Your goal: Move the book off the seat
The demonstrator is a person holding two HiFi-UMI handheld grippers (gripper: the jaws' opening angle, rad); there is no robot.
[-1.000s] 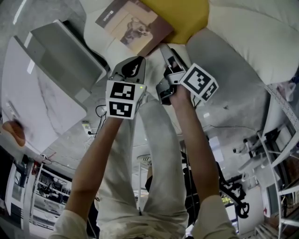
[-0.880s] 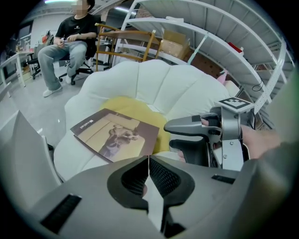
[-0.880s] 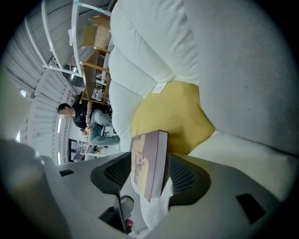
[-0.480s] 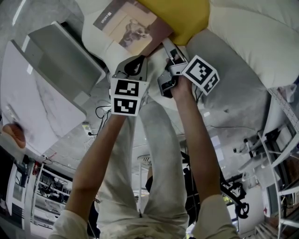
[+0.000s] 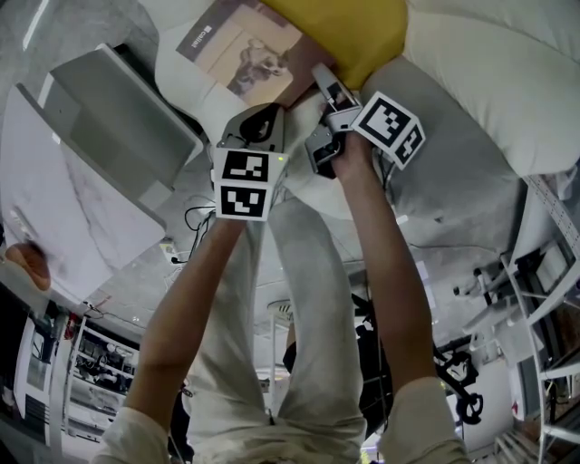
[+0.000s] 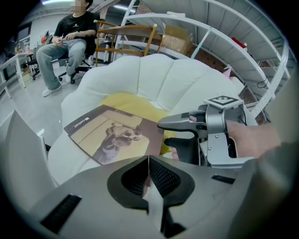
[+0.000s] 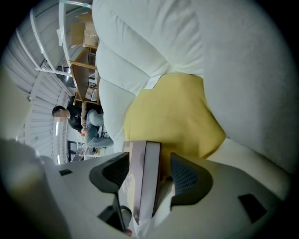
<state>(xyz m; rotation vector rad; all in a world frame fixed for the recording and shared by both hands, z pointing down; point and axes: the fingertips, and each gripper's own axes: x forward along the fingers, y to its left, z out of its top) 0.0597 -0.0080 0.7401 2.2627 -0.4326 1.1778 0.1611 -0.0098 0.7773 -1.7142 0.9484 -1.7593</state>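
A brown and tan book [image 5: 243,50] with an animal picture on its cover lies on the white seat [image 5: 195,77], its far corner on a yellow cushion [image 5: 358,27]. In the left gripper view the book [image 6: 114,133] lies flat ahead, and my right gripper [image 6: 184,137] straddles its near right corner. In the right gripper view the book's edge [image 7: 145,182] stands between the two pads [image 7: 187,177]. The right gripper [image 7: 150,176] is opening and its pads do not press the book. My left gripper [image 5: 258,120] is shut and empty, just short of the book.
A grey slab and a white marble-topped table [image 5: 82,190] stand left of the seat. A big white cushion [image 5: 489,82] fills the right. A seated person [image 6: 65,37] and a wooden chair [image 6: 126,35] are behind the seat.
Both hands have moved a little forward toward the book. The right gripper's jaws now reach over the book's corner.
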